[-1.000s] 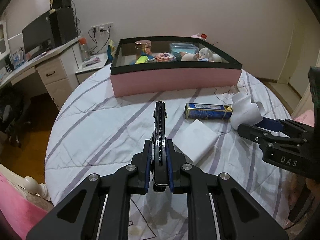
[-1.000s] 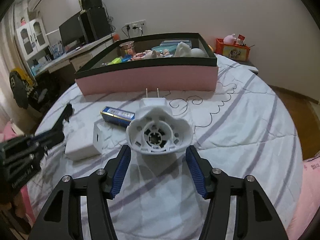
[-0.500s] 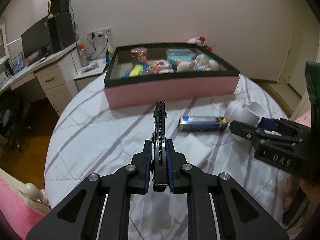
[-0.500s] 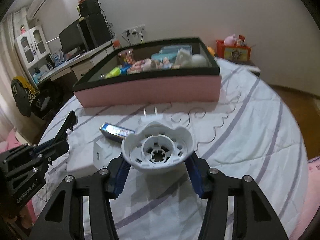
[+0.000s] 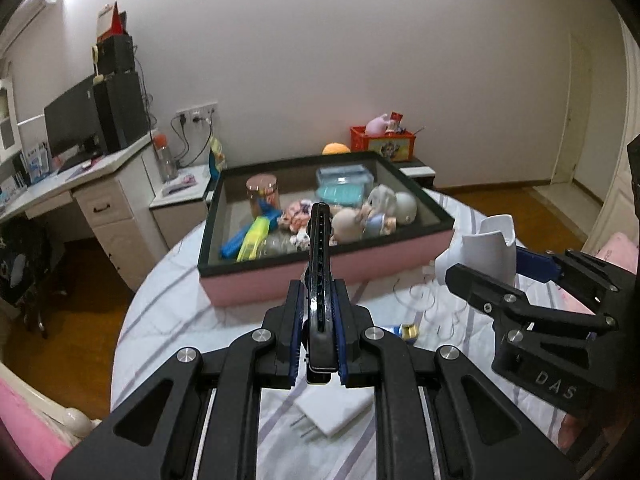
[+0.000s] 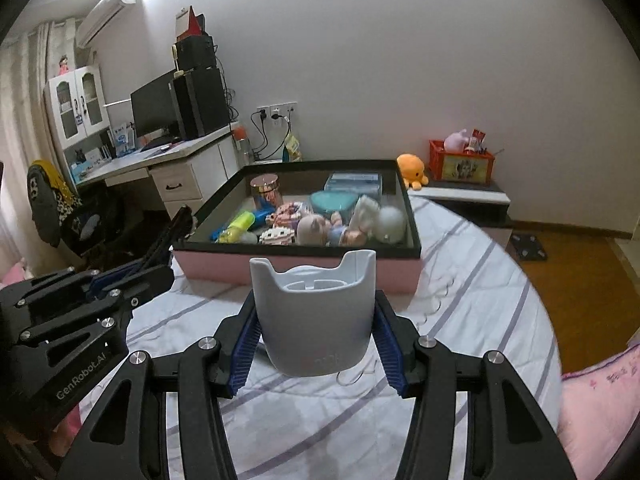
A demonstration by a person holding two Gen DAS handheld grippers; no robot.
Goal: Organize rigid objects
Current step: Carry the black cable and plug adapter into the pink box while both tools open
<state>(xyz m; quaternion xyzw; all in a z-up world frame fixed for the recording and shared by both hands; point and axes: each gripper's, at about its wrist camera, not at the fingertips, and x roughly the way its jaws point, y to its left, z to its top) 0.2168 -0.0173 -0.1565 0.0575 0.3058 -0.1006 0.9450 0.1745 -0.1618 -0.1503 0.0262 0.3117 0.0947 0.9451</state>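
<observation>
My left gripper (image 5: 319,336) is shut on a flat black comb-like object (image 5: 320,248), held edge-up above the table and pointing at the pink storage box (image 5: 280,280). My right gripper (image 6: 316,344) is shut on a white plastic holder (image 6: 316,316), lifted above the table in front of the box (image 6: 304,270); the holder also shows in the left wrist view (image 5: 480,252). The box holds several toys, a jar and a blue case.
A white charger with prongs (image 5: 332,412) and a blue tin (image 5: 404,330) lie on the striped tablecloth under my left gripper. A desk with a monitor (image 6: 156,108) stands at the left. A red crate (image 6: 460,164) sits on a low cabinet behind the table.
Both grippers have risen and moved toward the box with their objects. The white holder was lifted off the table and tipped upright. The charger and tin now lie below.
</observation>
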